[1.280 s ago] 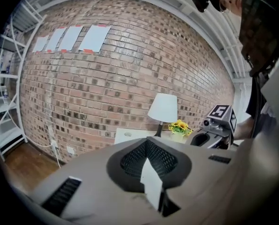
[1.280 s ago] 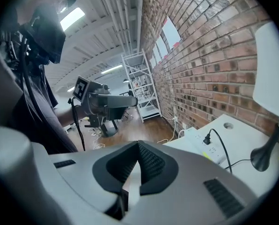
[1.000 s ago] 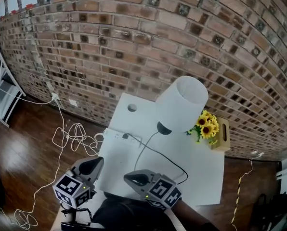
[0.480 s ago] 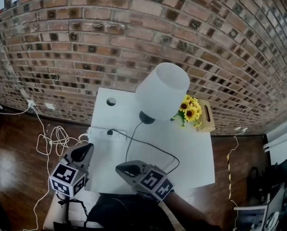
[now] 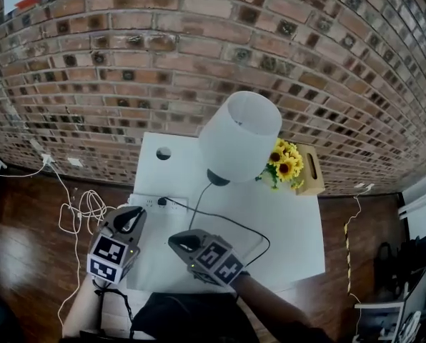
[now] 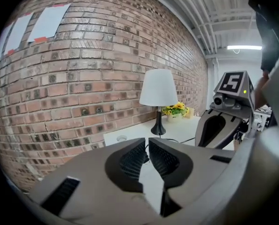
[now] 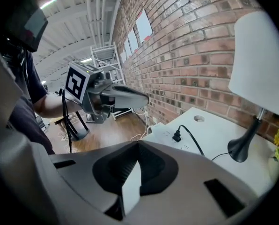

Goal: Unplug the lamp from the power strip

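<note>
A black plug (image 5: 162, 201) sits in the white power strip (image 5: 150, 204) at the white table's left edge (image 5: 143, 263). Its black cord (image 5: 231, 224) loops across the table to the lamp's dark base (image 5: 218, 177) under the white shade (image 5: 240, 136). My left gripper (image 5: 134, 214) hovers just short of the strip. Its jaws have just been opening and stand a narrow slit apart (image 6: 147, 143) with nothing between them. My right gripper (image 5: 179, 240) is over the table nearer me, shut (image 7: 138, 143) and empty. The right gripper view shows the plug (image 7: 177, 136) ahead.
Yellow flowers (image 5: 284, 164) and a wooden holder (image 5: 310, 170) stand right of the lamp. A round hole (image 5: 164, 153) is in the table's far left corner. White cables (image 5: 81, 213) lie coiled on the wooden floor to the left. A brick wall (image 5: 163, 63) is behind the table.
Both grippers have moved forward and down toward the power strip. The left one has rolled and now reaches the table's left edge.
</note>
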A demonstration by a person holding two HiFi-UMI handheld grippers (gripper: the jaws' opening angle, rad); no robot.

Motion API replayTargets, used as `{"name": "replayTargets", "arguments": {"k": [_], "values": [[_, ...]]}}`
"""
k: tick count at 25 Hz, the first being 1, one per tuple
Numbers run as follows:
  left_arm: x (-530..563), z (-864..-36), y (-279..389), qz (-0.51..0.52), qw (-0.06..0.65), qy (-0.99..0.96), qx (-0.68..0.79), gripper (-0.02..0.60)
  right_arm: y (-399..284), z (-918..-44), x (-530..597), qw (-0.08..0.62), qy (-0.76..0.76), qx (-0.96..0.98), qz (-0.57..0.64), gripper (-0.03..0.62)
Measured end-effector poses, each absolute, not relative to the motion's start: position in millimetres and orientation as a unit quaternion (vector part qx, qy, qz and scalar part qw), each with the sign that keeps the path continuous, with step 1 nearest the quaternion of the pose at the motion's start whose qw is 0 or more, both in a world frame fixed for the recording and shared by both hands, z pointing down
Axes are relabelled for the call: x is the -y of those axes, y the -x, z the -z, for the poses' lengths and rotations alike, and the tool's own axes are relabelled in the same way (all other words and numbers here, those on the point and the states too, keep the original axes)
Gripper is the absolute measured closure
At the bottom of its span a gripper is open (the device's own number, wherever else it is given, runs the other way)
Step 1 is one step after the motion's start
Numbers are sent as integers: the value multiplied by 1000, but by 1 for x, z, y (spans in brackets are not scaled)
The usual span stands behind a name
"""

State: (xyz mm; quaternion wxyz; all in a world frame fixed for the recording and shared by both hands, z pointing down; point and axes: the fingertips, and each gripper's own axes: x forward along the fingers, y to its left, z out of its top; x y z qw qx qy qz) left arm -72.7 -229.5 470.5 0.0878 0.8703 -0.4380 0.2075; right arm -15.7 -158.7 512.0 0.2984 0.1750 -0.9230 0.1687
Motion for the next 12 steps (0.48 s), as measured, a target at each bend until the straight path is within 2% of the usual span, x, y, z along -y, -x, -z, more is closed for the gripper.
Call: {"name": "replayTargets", "arguments": {"k": [4, 12], "values": [[238, -481, 62, -213, 94, -874, 426, 435, 15, -539, 169, 322, -157, 918, -172, 591], [263, -529, 39, -277, 110, -871, 389, 387, 9, -580, 204, 340, -171, 901, -208, 591]]}}
